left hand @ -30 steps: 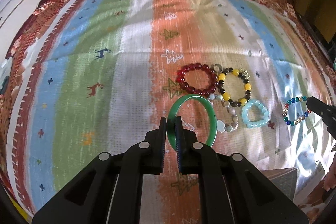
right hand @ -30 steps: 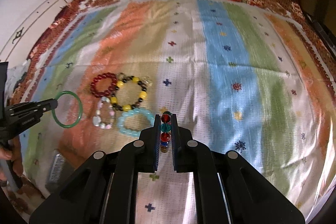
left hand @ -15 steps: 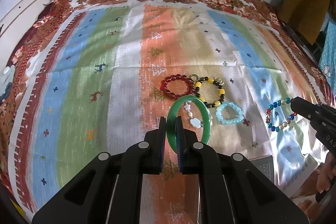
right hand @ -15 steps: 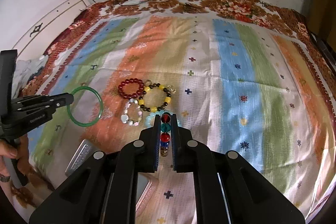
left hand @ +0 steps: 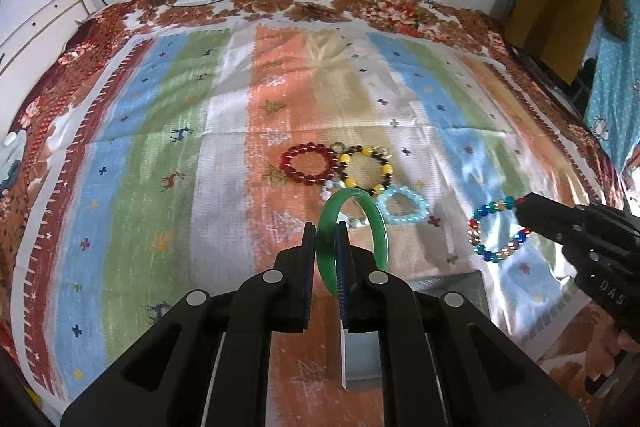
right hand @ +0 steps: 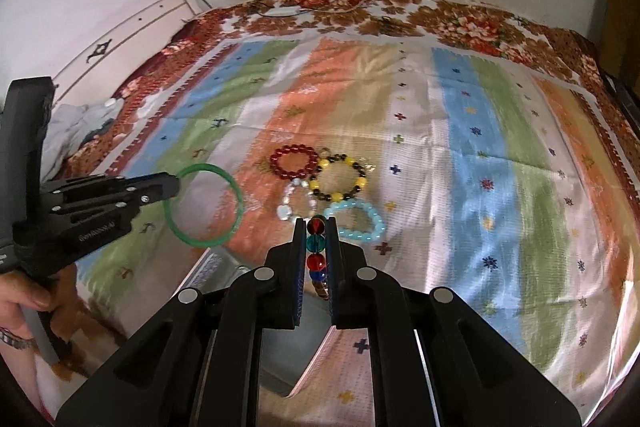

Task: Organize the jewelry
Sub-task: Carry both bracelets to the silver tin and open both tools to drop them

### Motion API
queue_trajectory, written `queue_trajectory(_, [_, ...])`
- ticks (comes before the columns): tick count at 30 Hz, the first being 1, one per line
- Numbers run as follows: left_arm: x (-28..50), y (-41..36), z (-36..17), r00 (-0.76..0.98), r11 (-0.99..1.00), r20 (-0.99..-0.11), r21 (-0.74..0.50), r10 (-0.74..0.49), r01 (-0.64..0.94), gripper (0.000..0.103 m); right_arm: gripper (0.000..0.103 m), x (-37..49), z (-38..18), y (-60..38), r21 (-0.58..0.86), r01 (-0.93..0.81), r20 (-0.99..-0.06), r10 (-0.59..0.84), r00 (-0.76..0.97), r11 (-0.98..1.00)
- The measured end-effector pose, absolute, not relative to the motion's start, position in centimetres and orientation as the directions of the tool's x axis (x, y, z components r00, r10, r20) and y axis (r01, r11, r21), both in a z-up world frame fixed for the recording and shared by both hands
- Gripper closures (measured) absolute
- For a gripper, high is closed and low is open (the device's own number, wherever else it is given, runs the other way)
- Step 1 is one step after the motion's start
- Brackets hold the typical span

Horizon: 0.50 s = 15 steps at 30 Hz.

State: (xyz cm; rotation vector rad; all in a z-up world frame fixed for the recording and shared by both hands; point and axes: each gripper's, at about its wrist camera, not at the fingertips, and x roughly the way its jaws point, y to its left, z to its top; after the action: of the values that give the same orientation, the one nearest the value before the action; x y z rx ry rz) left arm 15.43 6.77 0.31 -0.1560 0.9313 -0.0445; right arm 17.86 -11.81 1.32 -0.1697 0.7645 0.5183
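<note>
My left gripper is shut on a green bangle and holds it above the striped cloth; it also shows in the right wrist view. My right gripper is shut on a multicoloured bead bracelet, seen from the left wrist view hanging above the cloth. On the cloth lie a dark red bead bracelet, a black-and-yellow bead bracelet, a light blue bracelet and a white pearl bracelet, close together.
A grey box sits on the cloth just below both grippers, its open inside also in the right wrist view. The striped cloth covers a bed against a white wall. A white cable lies at the far edge.
Both grippers have lifted and pulled back toward the near edge with their bracelets. The grey box has come into view beneath them. The bracelets on the cloth have not moved.
</note>
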Motion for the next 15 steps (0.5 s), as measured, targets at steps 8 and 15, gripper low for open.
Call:
queue_trajectory(8, [13.0, 5.5, -0.1, 0.596, 0.988, -0.794, -0.157, -0.122, -0.007, 0.094, 0.093, 15.3, 0.6, -11.4, 0.062, -0.543, -0.704, 0.422, 0.572, 0.838])
queue_trajectory(15, [11.7, 4.0, -1.2, 0.555, 0.988, -0.82, -0.151, -0.14, 0.027, 0.093, 0.093, 14.1, -0.7, -11.4, 0.066, -0.548, -0.723, 0.418, 0.55, 0.834])
